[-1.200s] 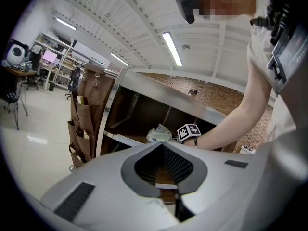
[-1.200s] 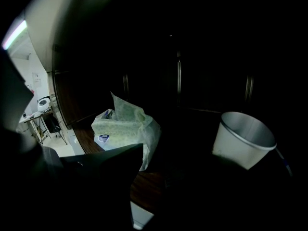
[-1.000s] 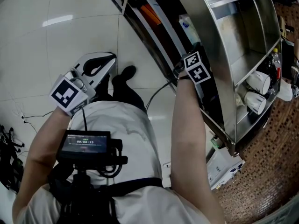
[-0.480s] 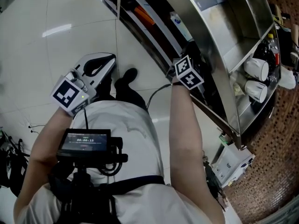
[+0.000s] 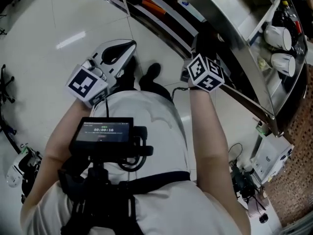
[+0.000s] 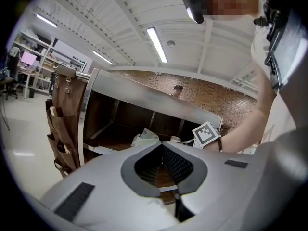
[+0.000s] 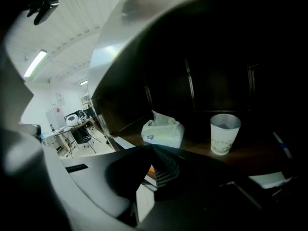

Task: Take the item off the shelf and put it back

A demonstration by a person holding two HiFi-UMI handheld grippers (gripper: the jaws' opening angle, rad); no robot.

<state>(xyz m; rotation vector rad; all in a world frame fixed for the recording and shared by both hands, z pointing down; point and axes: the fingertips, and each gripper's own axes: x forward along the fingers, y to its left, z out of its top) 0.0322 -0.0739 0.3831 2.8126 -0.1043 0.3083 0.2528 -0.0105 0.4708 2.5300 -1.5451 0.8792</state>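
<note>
The right tongs (image 7: 153, 148) have just been closing and are now clenched on nothing, tips met. Since a second ago they have drawn back and up, out of the shelf (image 7: 255, 154). Just beyond their tips the tissue pack (image 7: 162, 129) lies free on the shelf, with the paper cup (image 7: 224, 134) upright further right. Whichever of the two was taken, it looks returned, so the put-back seems done. The left tongs (image 6: 161, 146) are also clenched and empty, well short of the shelf.
</note>
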